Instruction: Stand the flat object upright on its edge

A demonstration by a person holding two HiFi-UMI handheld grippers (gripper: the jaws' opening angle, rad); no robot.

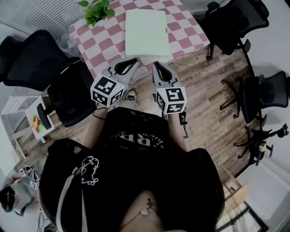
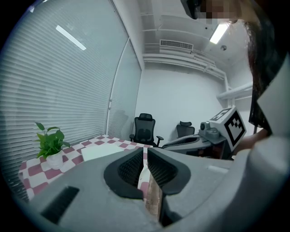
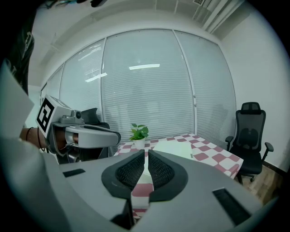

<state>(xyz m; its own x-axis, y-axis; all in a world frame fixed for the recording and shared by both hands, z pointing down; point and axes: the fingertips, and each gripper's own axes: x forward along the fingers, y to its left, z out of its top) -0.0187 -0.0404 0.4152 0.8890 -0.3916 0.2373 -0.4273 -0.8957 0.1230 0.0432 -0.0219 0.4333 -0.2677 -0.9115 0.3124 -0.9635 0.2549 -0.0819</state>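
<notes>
Both grippers are held low and side by side in front of the person, short of the near edge of the table, and the object is touched by neither; this is judged to be an approach posture, with the task not yet begun. The jaws of the left gripper are pressed together with nothing between them, as the left gripper view shows, where only checked cloth and floor are seen through the slit between the pads. The jaws of the right gripper are likewise closed on nothing. Both are aimed toward the table, one to each side of the object's near edge, which suggests that the object is meant to be worked from two sides, perhaps with one gripper lifting an edge and the other steadying it. The flat object lies face down on the pink-and-white checked cloth, its short near edge just beside the table's near edge and about midway along it, its long sides running toward the far edge. It is seen as a thin, pale, cream-green rectangle with rounded corners and a plain face; a small dark mark sits on its right long side. A potted plant stands well apart from it, toward the table's far left corner.
</notes>
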